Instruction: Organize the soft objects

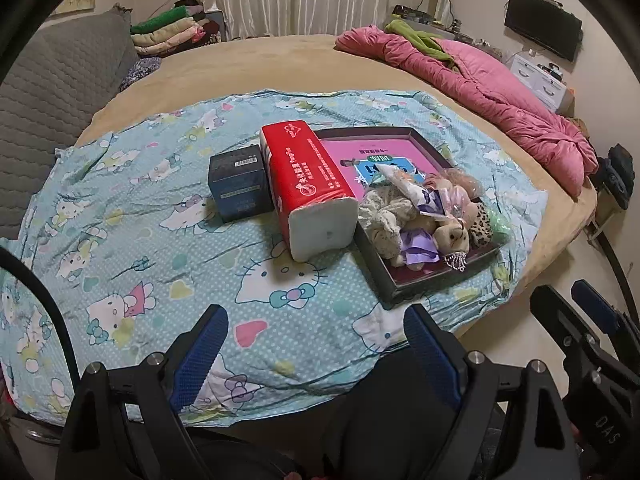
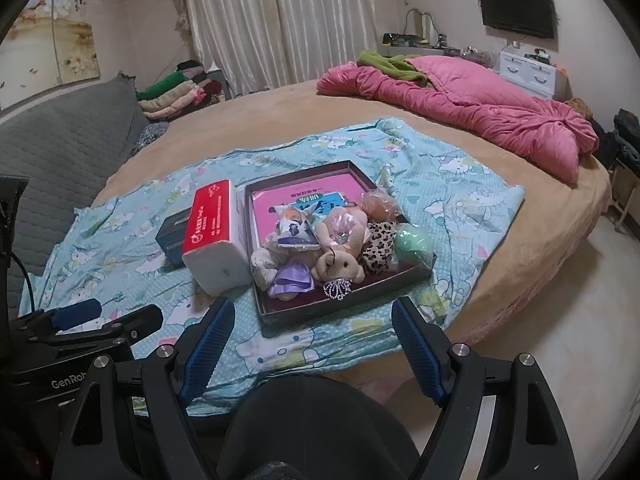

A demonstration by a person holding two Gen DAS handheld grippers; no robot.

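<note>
Cartoon-print sheet covers the bed; left to right sit a dark box, a red tissue pack and a shallow tray heaped with plush toys. Only the right view shows a green ball clearly. Left gripper and right gripper hover short of them, jaws wide, empty.

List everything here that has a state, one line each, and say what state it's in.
left gripper: open, empty, above the sheet
right gripper: open, empty, short of the tray
tray: open-topped, holding a heap of soft toys
tissue pack: lying on its side, against the tray
dark box: closed, beside the tissue pack
pink quilt: bunched up
curtains: drawn
wall screen: off
</note>
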